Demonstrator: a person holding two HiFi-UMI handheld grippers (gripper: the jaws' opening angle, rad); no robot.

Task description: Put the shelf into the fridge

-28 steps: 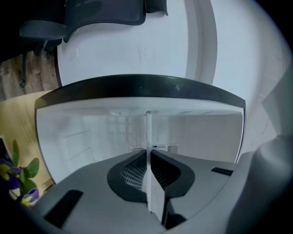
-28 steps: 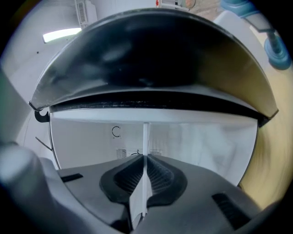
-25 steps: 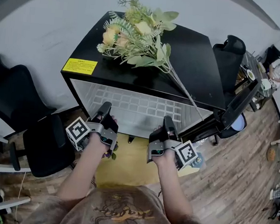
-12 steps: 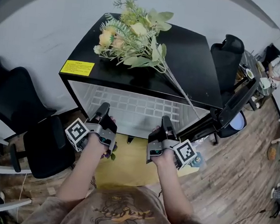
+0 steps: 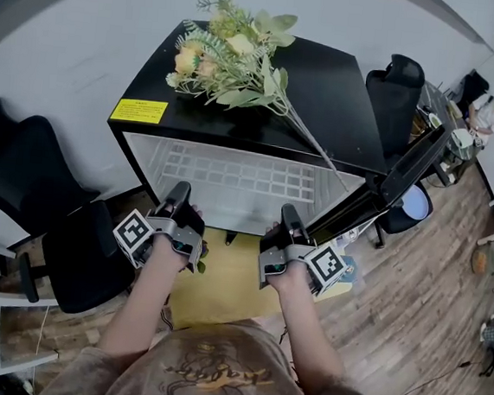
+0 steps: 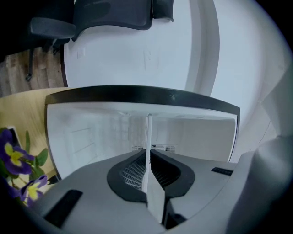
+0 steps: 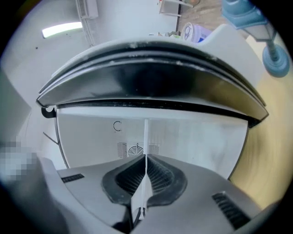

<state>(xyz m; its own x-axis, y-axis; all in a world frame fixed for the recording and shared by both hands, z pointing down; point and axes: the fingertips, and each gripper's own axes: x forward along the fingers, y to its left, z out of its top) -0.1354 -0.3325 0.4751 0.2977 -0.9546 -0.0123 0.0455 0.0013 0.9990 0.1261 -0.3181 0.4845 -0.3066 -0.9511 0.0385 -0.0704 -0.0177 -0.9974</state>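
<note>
Grips the shelf [image 5: 240,179] by its near edge with both grippers.

In the left gripper view, finds the left gripper [image 6: 147,171] pinched onto the thin white edge of the shelf [image 6: 149,132], ribbed pads pressed to either face. In the right gripper view, finds the right gripper [image 7: 143,185] closing down on the same edge of the shelf [image 7: 146,141], pads touching it.

Picks up only in these views the round vent [image 7: 136,149] on the back wall, straight ahead of the right jaws, and purple-and-yellow flowers [image 6: 13,160] off to one side of the left jaws.

Takes from the head view alone the shelf's grid pattern, the bouquet [image 5: 234,56] and yellow label [image 5: 139,111] on the fridge [image 5: 336,88] beyond both grippers, and the open door [image 5: 406,173] out past the right gripper [image 5: 287,212].

Holds the shelf level, long axis running from the left gripper [image 5: 181,190] across to the right, far edge pointing away into the white cavity.

Stretches both forearms forward side by side, left hand [image 5: 175,248] and right hand [image 5: 290,275] wrapped round the handles from behind.
</note>
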